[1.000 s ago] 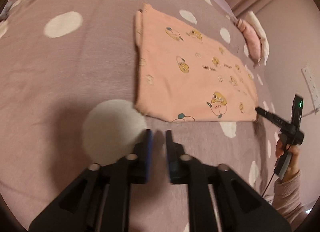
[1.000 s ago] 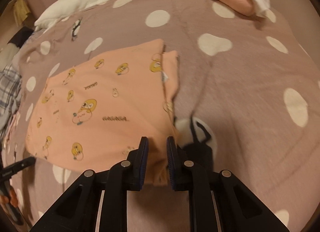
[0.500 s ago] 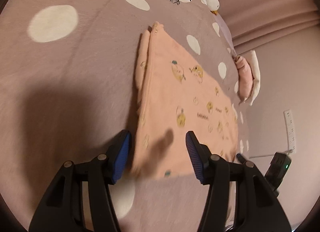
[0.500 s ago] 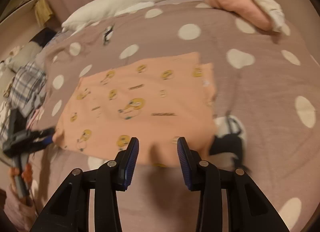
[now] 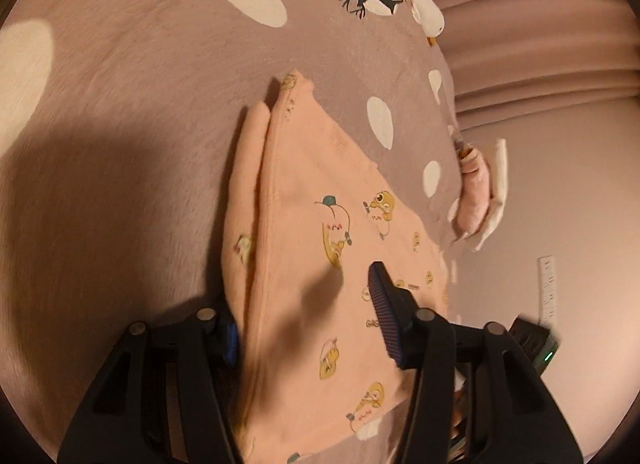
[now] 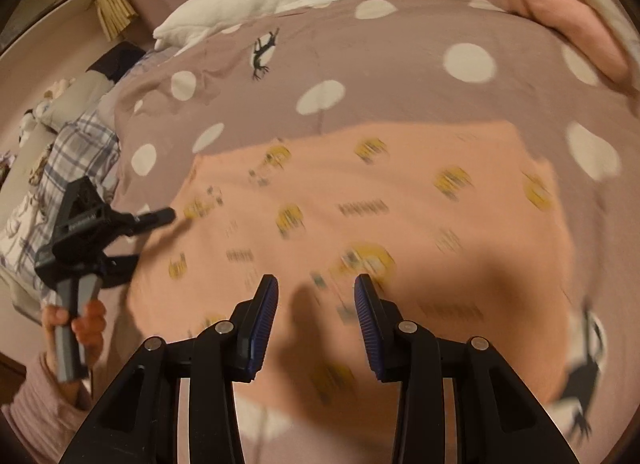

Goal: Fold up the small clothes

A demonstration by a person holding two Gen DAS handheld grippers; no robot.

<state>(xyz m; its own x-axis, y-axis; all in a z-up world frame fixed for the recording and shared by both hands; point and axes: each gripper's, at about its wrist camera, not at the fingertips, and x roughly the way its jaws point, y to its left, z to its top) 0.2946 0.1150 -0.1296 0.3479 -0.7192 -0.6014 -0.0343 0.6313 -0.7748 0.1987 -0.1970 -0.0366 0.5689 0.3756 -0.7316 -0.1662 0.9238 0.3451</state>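
Left fingers half hidden behind peach cloth's edge

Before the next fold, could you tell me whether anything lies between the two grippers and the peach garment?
Nothing visible does: the left gripper straddles an edge of the peach garment, and the right gripper hangs open directly above it.

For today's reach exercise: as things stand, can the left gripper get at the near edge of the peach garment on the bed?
Probably yes. The left gripper already straddles the peach garment edge with jaws apart, having just been closing; nothing else lies between them.
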